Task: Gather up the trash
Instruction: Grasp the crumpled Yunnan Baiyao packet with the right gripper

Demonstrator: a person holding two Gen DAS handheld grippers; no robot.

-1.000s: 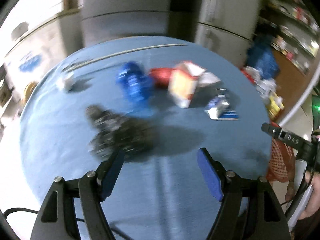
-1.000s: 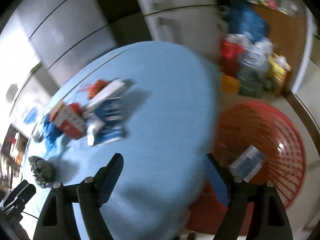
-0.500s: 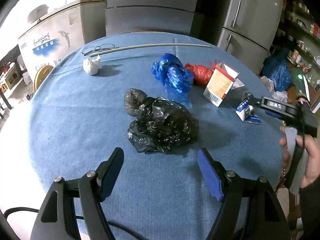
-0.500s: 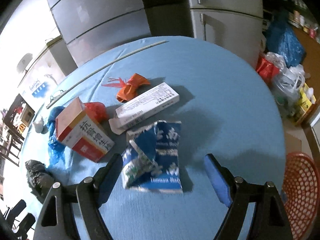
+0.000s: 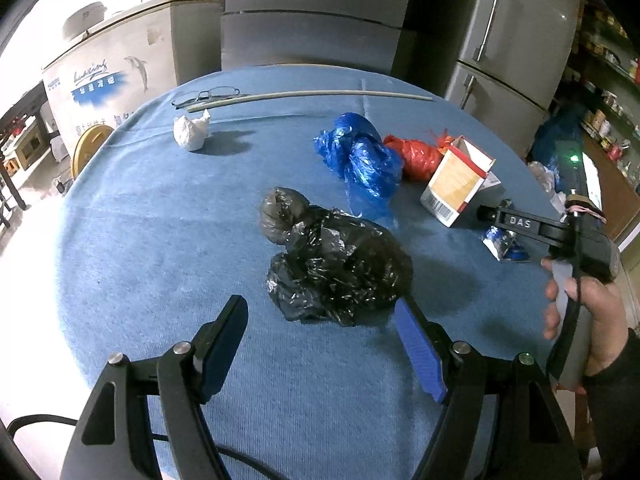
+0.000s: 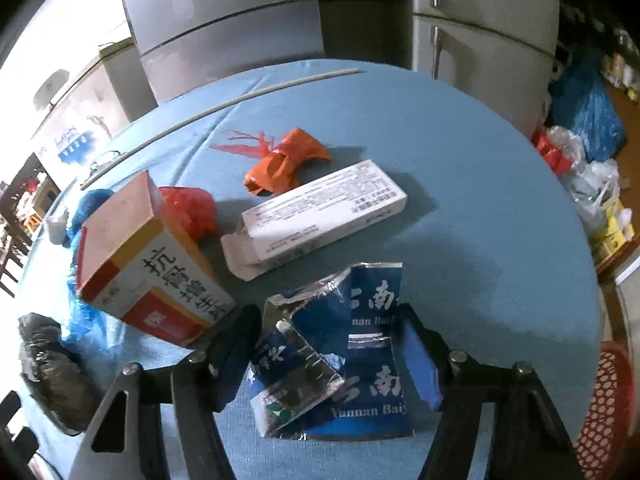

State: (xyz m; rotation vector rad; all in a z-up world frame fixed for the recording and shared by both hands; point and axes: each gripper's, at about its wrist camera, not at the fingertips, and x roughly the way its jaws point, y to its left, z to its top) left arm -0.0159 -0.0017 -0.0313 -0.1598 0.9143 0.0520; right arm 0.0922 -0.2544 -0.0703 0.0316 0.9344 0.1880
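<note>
A crumpled black plastic bag [image 5: 336, 268] lies on the blue tablecloth [image 5: 160, 240]. My left gripper [image 5: 320, 320] is open just short of it, and the bag's near edge reaches between the fingertips. A torn blue foil packet [image 6: 352, 352] lies flat between the fingers of my right gripper [image 6: 326, 332]. Its jaws are closing around the packet, with a small gap still at the left pad. In the left wrist view the right gripper [image 5: 520, 224] hangs over that packet [image 5: 504, 244], held by a hand [image 5: 592, 312].
More trash lies on the table: an orange-red box [image 6: 152, 276], a long white box [image 6: 320, 216], an orange wrapper [image 6: 284, 160], a red bag [image 5: 416, 152], a blue bag [image 5: 360, 156] and a white wad [image 5: 190, 132]. Glasses [image 5: 208, 94] and a thin rod [image 5: 308, 96] lie at the far edge. A red basket [image 6: 608, 412] stands beside the table.
My right gripper swung from over the red basket to the table, came down over the blue packet and narrowed its jaws. The left gripper edged closer to the black bag.
</note>
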